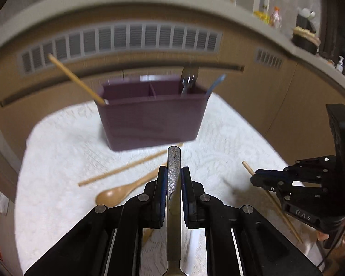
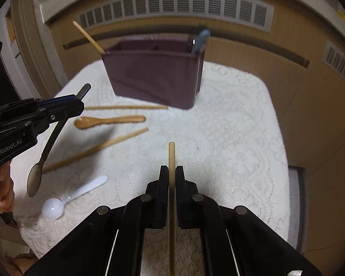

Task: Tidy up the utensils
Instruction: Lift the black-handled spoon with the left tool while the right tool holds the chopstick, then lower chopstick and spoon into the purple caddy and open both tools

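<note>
The left gripper was clamped tight on the handle of a metal spoon, whose bowl hung down clear of the white lace cloth. The right gripper was likewise closed hard on a wooden chopstick, the stick running straight out between its pads and back under the tool. Both tools hung above the near part of the cloth, the left one to the left of the right. At the far side of the cloth stood the purple divided utensil holder; one chopstick leaned out of its left end, and a fork and a blue-handled utensil stood in its right compartment. Between the holder and the grippers lay two loose wooden chopsticks and a wooden spoon on the cloth, none touching the holder as far as could be told. Nearer, on the left, a white plastic spoon lay alone on the cloth.
</note>
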Demonstrator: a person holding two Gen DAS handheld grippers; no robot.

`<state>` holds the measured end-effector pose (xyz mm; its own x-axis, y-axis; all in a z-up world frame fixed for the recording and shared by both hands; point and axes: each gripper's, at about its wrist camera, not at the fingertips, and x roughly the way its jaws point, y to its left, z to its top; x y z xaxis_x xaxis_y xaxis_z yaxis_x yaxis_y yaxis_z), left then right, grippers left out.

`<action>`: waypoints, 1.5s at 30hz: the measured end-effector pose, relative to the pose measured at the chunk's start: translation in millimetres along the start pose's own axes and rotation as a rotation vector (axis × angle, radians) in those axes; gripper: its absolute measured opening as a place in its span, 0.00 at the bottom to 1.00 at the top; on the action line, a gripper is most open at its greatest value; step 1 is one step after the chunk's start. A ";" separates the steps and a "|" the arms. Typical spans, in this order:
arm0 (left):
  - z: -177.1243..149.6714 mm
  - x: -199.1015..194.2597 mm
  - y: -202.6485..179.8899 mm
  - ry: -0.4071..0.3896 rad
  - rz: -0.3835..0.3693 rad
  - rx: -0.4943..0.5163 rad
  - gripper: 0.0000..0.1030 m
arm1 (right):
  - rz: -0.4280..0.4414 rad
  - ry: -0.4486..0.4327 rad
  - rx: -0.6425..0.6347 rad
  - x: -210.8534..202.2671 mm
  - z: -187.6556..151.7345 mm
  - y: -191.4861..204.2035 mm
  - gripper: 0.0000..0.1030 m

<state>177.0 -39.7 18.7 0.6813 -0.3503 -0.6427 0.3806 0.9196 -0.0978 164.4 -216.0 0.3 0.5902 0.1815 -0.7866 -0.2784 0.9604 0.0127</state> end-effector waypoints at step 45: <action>159.4 78.2 90.0 -0.411 -0.039 -0.159 0.12 | -0.065 -0.425 0.046 51.7 210.9 -8.3 0.05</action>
<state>364.2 -12.7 80.8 0.8728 -0.3972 -0.2837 0.3318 0.9091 -0.2520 357.1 -170.0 89.8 0.8678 0.1826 -0.4622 -0.2025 0.9793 0.0067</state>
